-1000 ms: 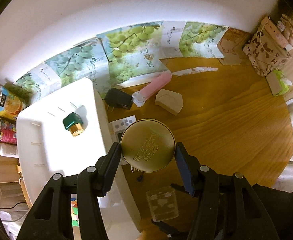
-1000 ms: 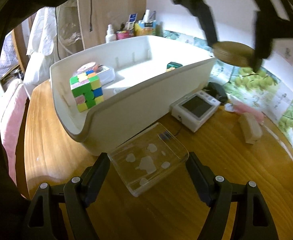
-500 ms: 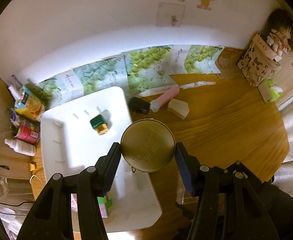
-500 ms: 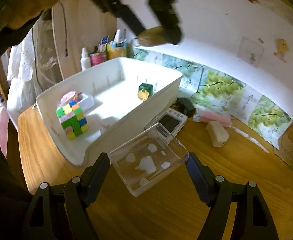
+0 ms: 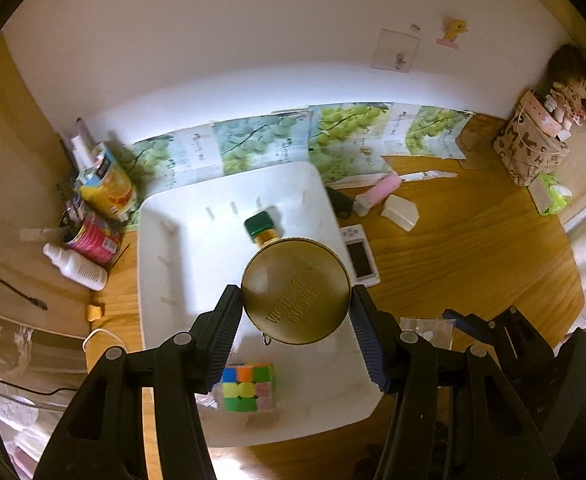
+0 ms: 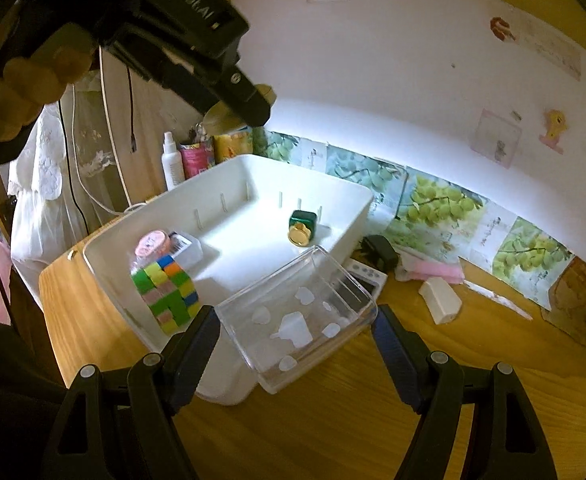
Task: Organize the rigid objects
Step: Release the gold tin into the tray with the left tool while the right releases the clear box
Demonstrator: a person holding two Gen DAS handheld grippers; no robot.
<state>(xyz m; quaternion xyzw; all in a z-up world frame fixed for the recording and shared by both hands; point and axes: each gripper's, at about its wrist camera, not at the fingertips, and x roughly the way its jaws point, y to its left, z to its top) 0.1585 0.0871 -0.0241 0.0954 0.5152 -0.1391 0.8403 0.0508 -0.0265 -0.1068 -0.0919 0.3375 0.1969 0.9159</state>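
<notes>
The left claw (image 5: 296, 312) is clamped on a round gold tin (image 5: 296, 291), its two fingers pressed against the tin's opposite edges, and holds it in the air above the white bin (image 5: 161, 240); the tin's flat face, with embossed lettering, is turned toward the camera; from the right wrist view the same tin (image 6: 229, 114) shows only as a sliver behind the left claw's finger, high over the bin's far end. The right claw (image 6: 295, 338) grips a clear plastic box (image 6: 293, 312) by its two short sides, the box tilted with its open top toward the camera and white cut-out shapes showing on its bottom; it hangs just over the bin's near right wall (image 6: 341, 236), above the wooden worktop (image 6: 373, 420). Inside the bin lie a green bottle with a gold cap (image 6: 303, 227) near the far right wall, a colour-block puzzle cube (image 6: 165, 292) in the near corner, and, just behind the cube, a pink-lidded jar (image 6: 153, 242) touching a small white box (image 6: 187, 246). On the worktop to the right of the bin sit a white device with a dark screen (image 5: 360, 254), a black adapter (image 6: 379, 252), a pink tube (image 6: 433, 270) and a white block (image 6: 440, 300), all close together; a spray bottle (image 6: 171, 162) and cans (image 6: 196, 156) stand beyond the bin's far left corner.
</notes>
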